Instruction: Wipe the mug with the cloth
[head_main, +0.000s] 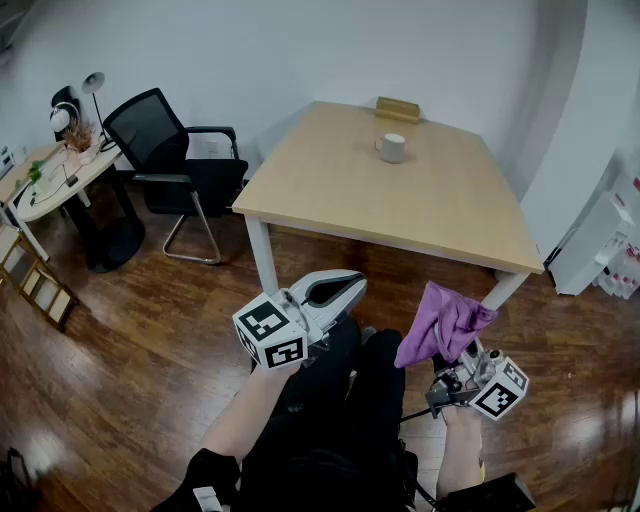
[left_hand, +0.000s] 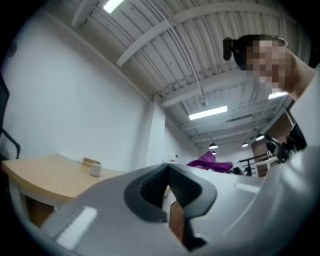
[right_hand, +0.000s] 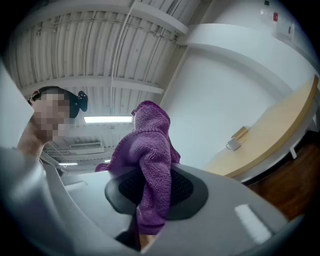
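Ahead, mug on table, office chair beside

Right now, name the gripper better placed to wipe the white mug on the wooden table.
Right. The right gripper holds the purple knitted cloth; the left gripper is shut, empty.

An office: swivel chair, desk lamp, wooden table.

Knit cloth, matt wood tbl
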